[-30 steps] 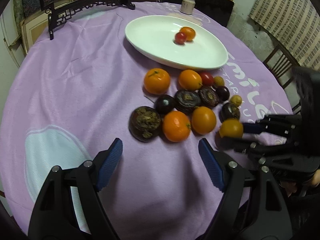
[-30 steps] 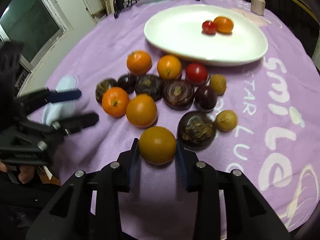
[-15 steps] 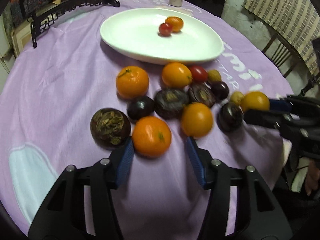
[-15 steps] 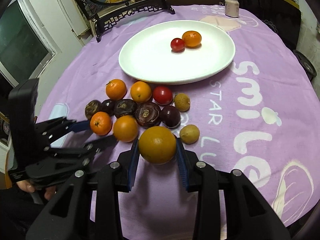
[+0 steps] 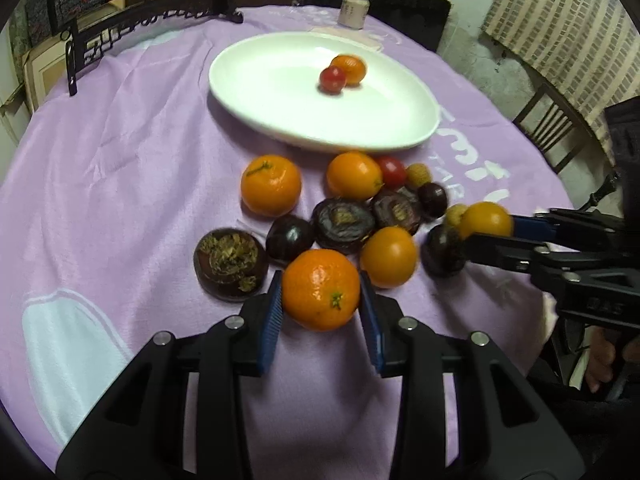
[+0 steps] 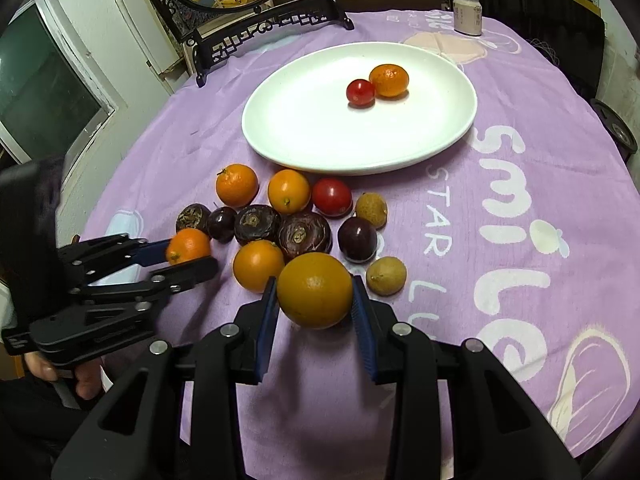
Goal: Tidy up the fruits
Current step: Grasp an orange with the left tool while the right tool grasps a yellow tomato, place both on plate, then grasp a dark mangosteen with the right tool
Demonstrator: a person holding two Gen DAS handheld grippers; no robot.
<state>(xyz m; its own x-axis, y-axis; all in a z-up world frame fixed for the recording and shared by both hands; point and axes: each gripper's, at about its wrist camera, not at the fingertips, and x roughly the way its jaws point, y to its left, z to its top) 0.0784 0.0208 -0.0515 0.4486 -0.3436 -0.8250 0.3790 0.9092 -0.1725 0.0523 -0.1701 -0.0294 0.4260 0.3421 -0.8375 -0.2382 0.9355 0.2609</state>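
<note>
Purple cloth with white lettering [image 6: 500, 184] is spread over the round table [image 5: 120, 160]. Between the blue pads of the left hand-held gripper [image 5: 322, 312] a mandarin [image 5: 321, 289] is enclosed; its jaws are closing, with both pads seen against the peel. A smooth orange [image 6: 315, 289] is clamped between the pads of the right hand-held gripper [image 6: 316, 320], its jaws narrowed onto the fruit. Just beyond both, a cluster of oranges, dark purple fruits [image 6: 305, 234], a red tomato [image 6: 331, 197] and small yellowish fruits [image 6: 386, 275] is gathered on the cloth. Farther back, a white plate [image 6: 304, 128] is set, with a cherry tomato [image 6: 360, 91] touching a small mandarin [image 6: 389, 80]. A can [image 6: 467, 15] is placed at the far edge.
</note>
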